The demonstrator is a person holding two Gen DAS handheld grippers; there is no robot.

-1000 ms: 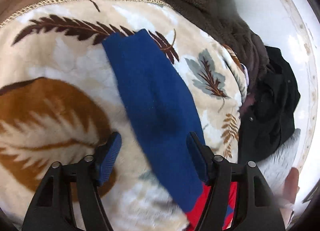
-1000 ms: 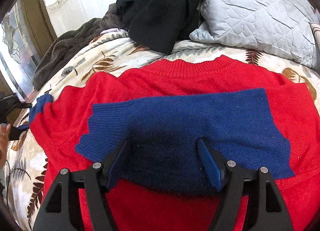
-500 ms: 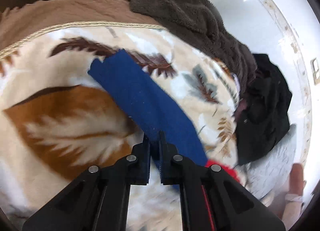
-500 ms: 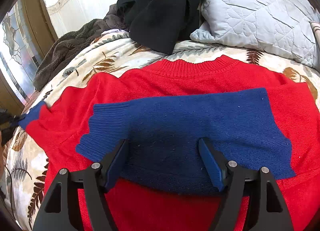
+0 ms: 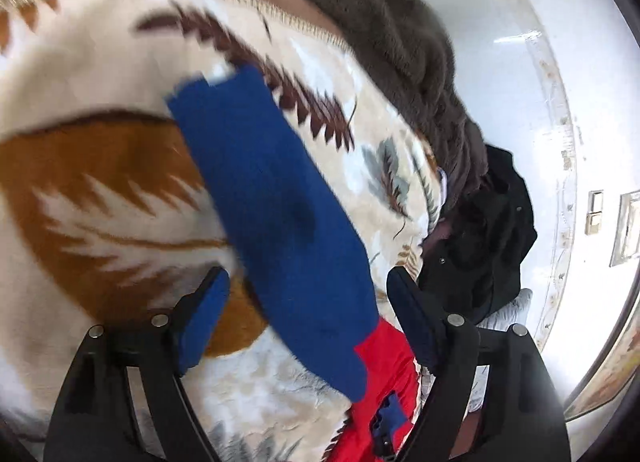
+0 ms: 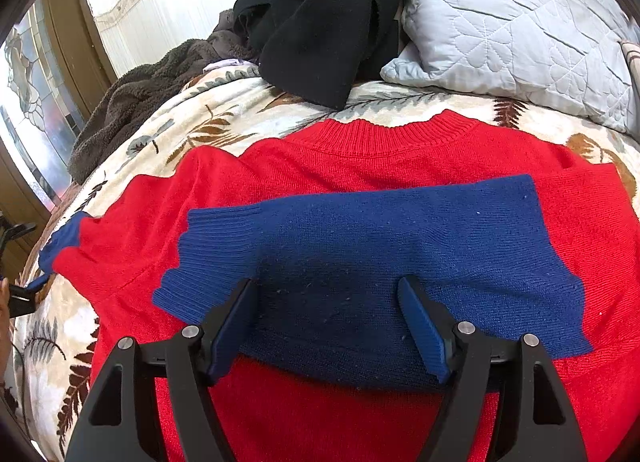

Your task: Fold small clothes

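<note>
Your left gripper [image 5: 308, 314], clamped on the blue sleeve [image 5: 272, 206] half a second ago, is opening its jaws again; the sleeve lies between them, unpressed, stretched out on the leaf-patterned blanket [image 5: 88, 190]. So this sleeve has been let go, not yet folded in. Your right gripper [image 6: 326, 326] has not moved: jaws spread, hovering over the other blue sleeve [image 6: 360, 246], already laid across the red sweater [image 6: 400, 154]. The left view is blurred, so the cuff's edge is hard to read, and you see only a corner of the sweater there. Its hem is cut off in both views.

Left gripper [image 5: 308, 302], right gripper [image 6: 326, 318]: black frames, blue pads, silver screws.
</note>
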